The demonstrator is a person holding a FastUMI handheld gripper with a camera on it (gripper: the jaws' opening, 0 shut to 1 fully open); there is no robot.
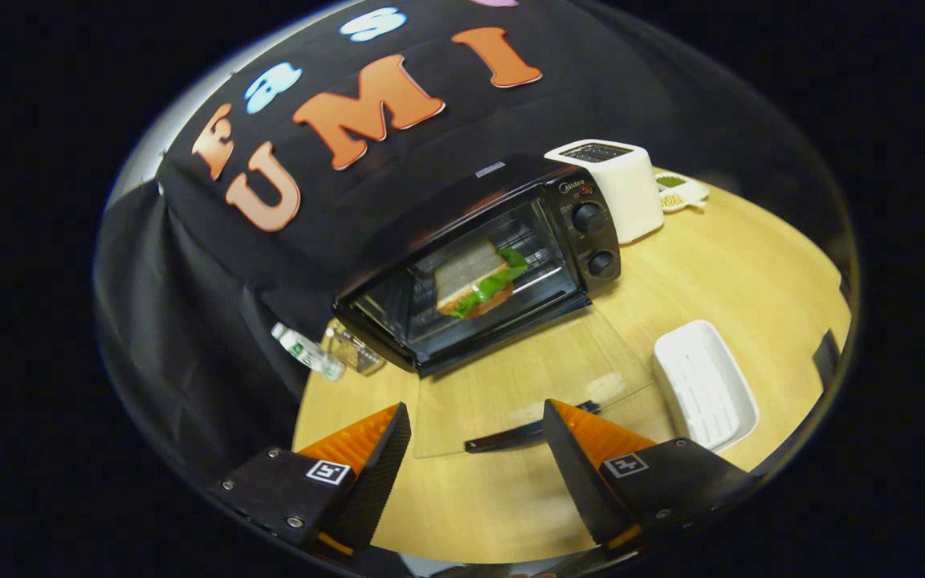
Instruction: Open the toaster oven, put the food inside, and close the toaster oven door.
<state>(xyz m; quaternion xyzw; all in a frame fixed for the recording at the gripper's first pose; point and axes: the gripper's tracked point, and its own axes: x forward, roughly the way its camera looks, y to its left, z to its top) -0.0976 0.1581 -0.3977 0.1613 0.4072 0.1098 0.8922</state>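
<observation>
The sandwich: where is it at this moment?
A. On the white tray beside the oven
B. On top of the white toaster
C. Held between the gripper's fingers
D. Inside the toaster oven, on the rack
D. The sandwich sits on the rack inside the toaster oven, whose glass door lies folded down; the gripper is open and empty, and the white tray holds nothing.

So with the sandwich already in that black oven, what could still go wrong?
The glass oven door lies open and flat, its dark handle just ahead of the open orange gripper. Lifting it off-centre could let it slip and drop back. A hard swing shut might jolt the black toaster oven or the sandwich on its rack.
</observation>
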